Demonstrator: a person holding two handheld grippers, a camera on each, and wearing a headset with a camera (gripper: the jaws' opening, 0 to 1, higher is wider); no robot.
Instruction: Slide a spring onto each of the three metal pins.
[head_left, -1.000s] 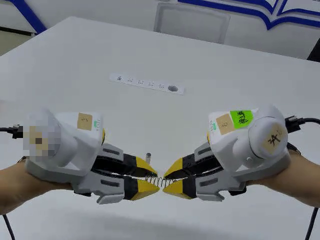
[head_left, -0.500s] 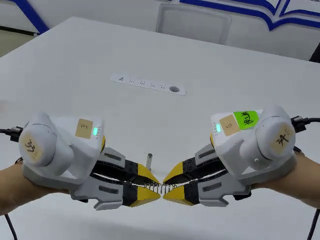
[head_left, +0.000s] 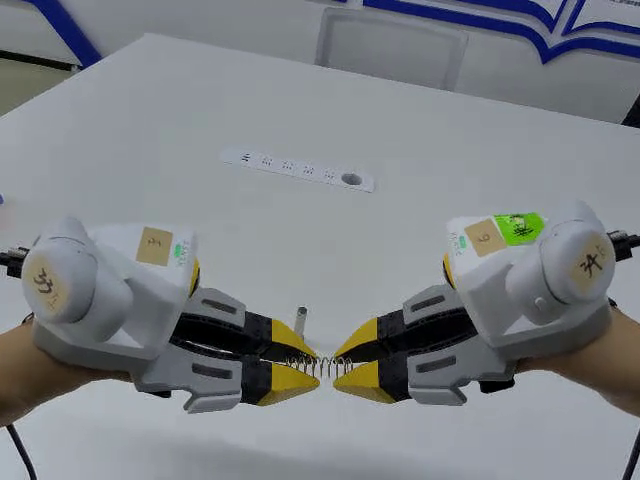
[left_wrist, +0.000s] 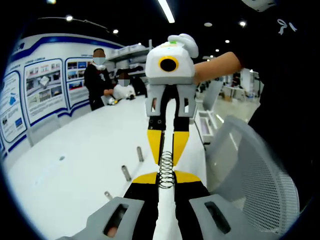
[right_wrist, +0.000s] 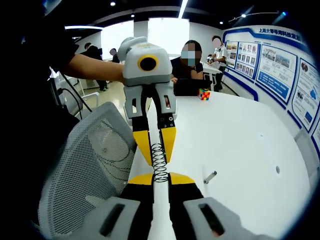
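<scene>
The left tool (head_left: 298, 362) and the right tool (head_left: 342, 368) face each other tip to tip above the white table (head_left: 200, 110), each held in a person's hand. A small coiled spring (head_left: 322, 365) spans the short gap between them, lying roughly level and clear of the table surface. The left tool's jaws are drawn together on one end of the spring. The right tool's jaws pinch the other end (their yellow tips meet around the coil in the right gripper view). In the left gripper view three metal pins stand upright on the table to one side of the tools: the far pin (left_wrist: 140, 153), the middle pin (left_wrist: 126, 173) and the near pin (left_wrist: 108, 195). All three are bare and apart from the spring. In the head view one pin shows just behind the spring. A white power strip (head_left: 297, 169) lies farther back on the table, well apart from the tools.
</scene>
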